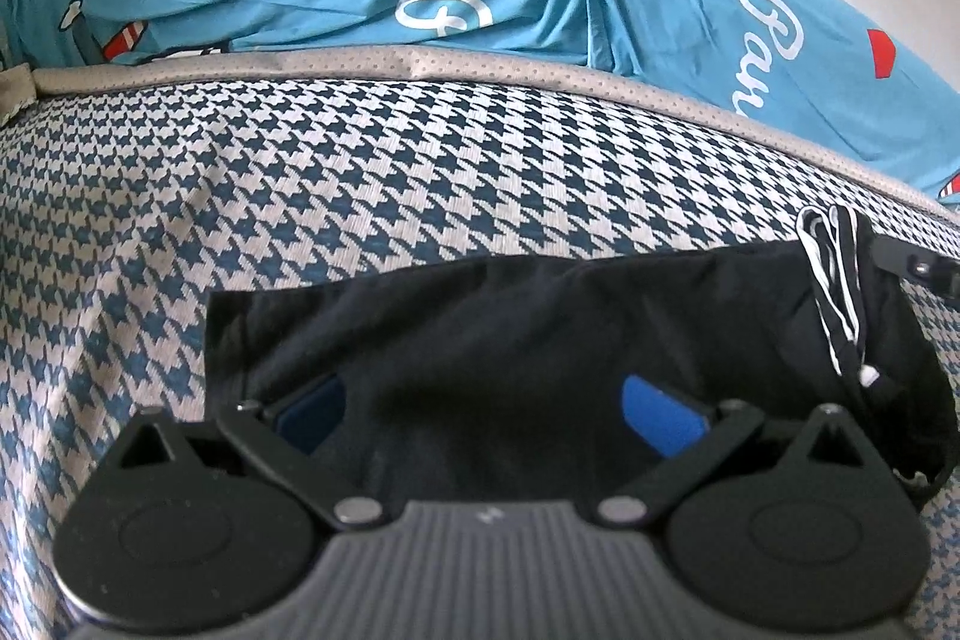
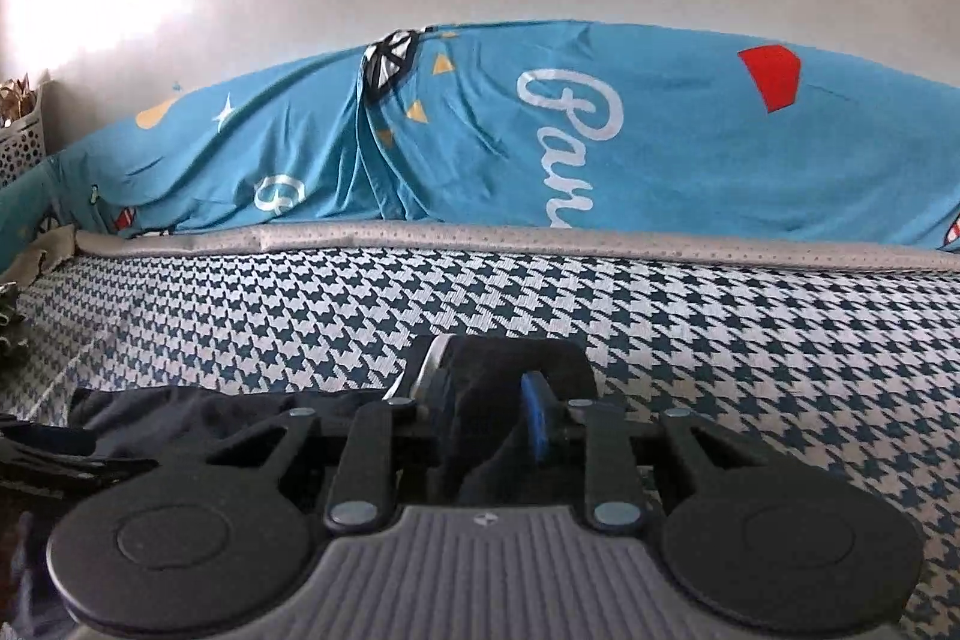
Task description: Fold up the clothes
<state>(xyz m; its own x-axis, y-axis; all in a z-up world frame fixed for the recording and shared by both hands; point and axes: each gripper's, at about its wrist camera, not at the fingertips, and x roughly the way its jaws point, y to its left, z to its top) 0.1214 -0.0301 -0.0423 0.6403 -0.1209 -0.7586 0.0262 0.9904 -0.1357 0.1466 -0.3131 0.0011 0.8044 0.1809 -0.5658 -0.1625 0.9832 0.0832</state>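
On houndstooth mattress [image 1: 360,160]: one black garment [image 1: 540,340]; right gripper [image 2: 489,400] clamps it, left gripper [image 1: 486,400] jaws spread.

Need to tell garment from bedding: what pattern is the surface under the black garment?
Blue-and-white houndstooth mattress cover, clearest in the left wrist view.

I see a bed [image 1: 360,172] with a blue and white checked cover. A black piece of clothing [image 1: 480,328] lies flat on it, close to me. At the far edge runs a grey strip [image 2: 540,238], and a big blue blanket [image 2: 660,148] with white letters is heaped there.
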